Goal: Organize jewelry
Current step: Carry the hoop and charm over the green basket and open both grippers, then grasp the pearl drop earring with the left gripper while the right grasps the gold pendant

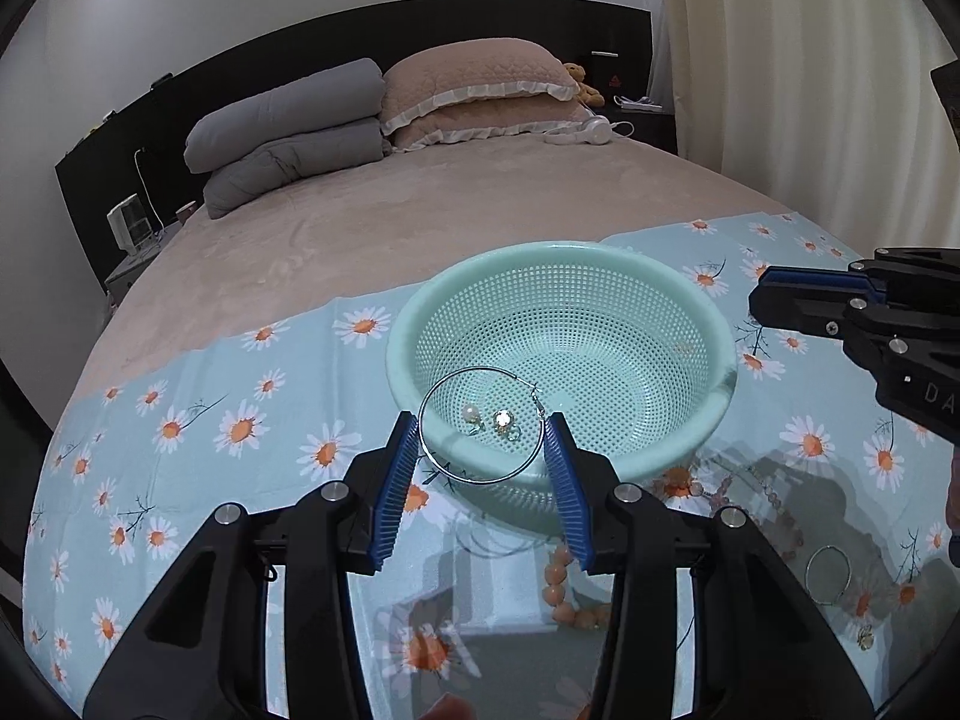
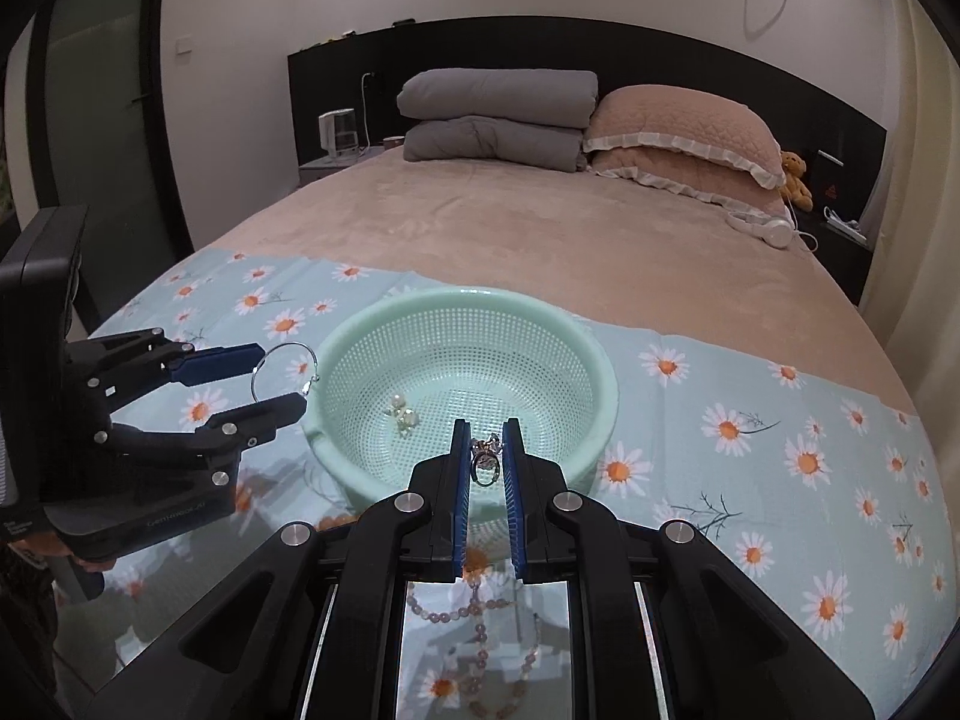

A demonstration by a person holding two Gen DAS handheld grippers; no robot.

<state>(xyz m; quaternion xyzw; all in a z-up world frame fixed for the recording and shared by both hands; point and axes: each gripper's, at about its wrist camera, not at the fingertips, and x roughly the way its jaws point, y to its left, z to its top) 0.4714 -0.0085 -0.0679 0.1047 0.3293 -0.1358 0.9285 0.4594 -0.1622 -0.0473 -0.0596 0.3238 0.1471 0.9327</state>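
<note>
Spanning the left tool's blue pads, a large hoop earring is gripped just beside the green basket's near rim; the right tool clenches a small ring above that rim on the bed.

Left tongs gripping hoop earring, mint basket behind, two earrings inside
</note>
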